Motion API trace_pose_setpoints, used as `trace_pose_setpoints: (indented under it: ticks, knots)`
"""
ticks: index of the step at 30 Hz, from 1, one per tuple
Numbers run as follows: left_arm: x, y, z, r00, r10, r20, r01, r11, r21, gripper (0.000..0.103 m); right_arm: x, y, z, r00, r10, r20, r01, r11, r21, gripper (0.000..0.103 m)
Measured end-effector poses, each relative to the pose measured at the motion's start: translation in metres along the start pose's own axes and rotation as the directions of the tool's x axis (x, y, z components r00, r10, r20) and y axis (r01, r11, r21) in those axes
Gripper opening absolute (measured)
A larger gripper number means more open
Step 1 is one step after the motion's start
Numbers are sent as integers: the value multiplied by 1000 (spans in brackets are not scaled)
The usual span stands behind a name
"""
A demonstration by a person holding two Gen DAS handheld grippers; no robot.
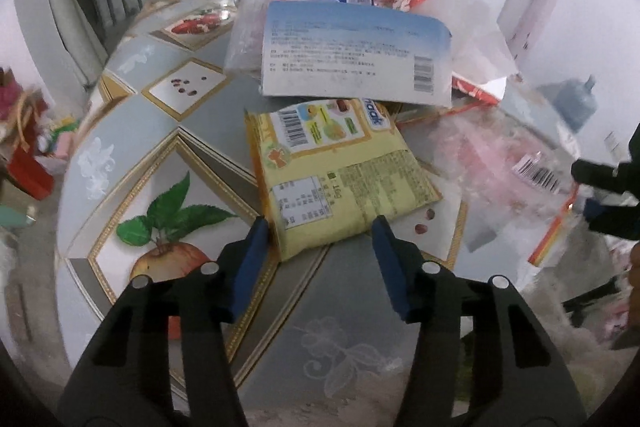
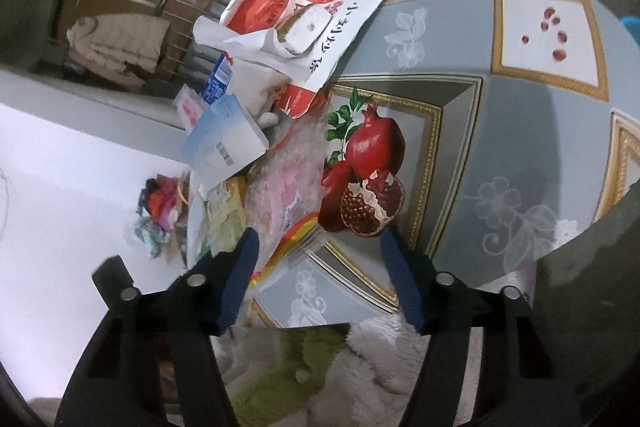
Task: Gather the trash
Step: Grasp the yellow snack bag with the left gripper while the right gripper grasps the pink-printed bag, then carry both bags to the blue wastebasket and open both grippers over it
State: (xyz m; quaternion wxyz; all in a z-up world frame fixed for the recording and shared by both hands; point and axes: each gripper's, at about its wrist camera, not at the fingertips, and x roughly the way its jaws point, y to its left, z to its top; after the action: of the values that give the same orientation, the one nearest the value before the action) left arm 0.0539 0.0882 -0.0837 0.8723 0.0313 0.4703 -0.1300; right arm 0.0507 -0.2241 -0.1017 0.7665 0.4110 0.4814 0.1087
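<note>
Both grippers, left gripper (image 1: pixel 320 233) and right gripper (image 2: pixel 320 247), hover with fingers open; the left should squeeze the yellow packet (image 1: pixel 340 183) squarely, the right the clear bag (image 2: pixel 288 203), on the bench (image 1: pixel 160 131).

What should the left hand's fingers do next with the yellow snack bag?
Probably close a bit more. The left gripper already has the yellow snack bag's near edge between its blue fingers, but a gap shows at each pad, so it is not pinched yet.

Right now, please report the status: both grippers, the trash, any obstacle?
Left gripper open, straddling yellow snack packet. Right gripper open at clear pink bag's striped edge. Blue-white packet overlaps yellow packet's far end.
</note>
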Motion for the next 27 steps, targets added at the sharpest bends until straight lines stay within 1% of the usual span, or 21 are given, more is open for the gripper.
trace_pose_setpoints:
  ticks: [2, 3, 5, 8, 10, 11, 12, 14, 15, 18, 23, 27]
  knots:
    - [0, -3, -1, 1000, 26, 3, -26, 1000, 17, 43, 5, -1, 3, 1000, 17, -6, -17, 1000, 23, 52]
    - [0, -4, -1, 999, 32, 4, -32, 999, 24, 38, 6, -3, 3, 1000, 27, -8, -27, 999, 36, 49]
    - [0, -6, -2, 999, 32, 7, -33, 999, 31, 34, 7, -5, 4, 999, 36, -10, -36, 998, 53, 45]
    - [-1, -6, -3, 1000, 17, 13, -17, 999, 32, 29, 9, -9, 7, 999, 50, -10, -49, 996, 79, 39]
    - [-2, -7, -4, 1000, 6, 19, -7, 1000, 31, 23, 8, -13, 7, 998, 55, -7, -54, 994, 94, 35]
    - [-3, -6, -4, 1000, -2, 21, 1, 1000, 27, 21, 7, -14, 7, 998, 57, -7, -56, 993, 100, 31]
    - [-4, -7, -4, 1000, -8, 25, 7, 1000, 25, 15, 7, -15, 7, 998, 61, -7, -60, 992, 109, 26]
    - [-6, -5, -5, 999, -31, 31, 31, 999, 18, 11, 5, -19, 5, 998, 67, -5, -66, 990, 121, 20]
    - [-8, -5, -6, 999, -39, 32, 38, 999, 16, 10, 3, -20, 5, 998, 69, -1, -69, 989, 127, 17]
    - [-10, -5, -7, 998, -56, 36, 55, 998, 12, 8, -3, -22, 4, 997, 71, 11, -72, 989, 130, 12]
    - [-19, -7, -11, 996, -71, 48, 70, 997, 14, 7, -17, -23, 2, 998, 49, 41, -53, 992, 115, 9]
    - [-27, -8, -12, 996, -64, 63, 63, 998, 22, 7, -28, -23, -1, 997, 34, 73, -40, 995, 94, 7]
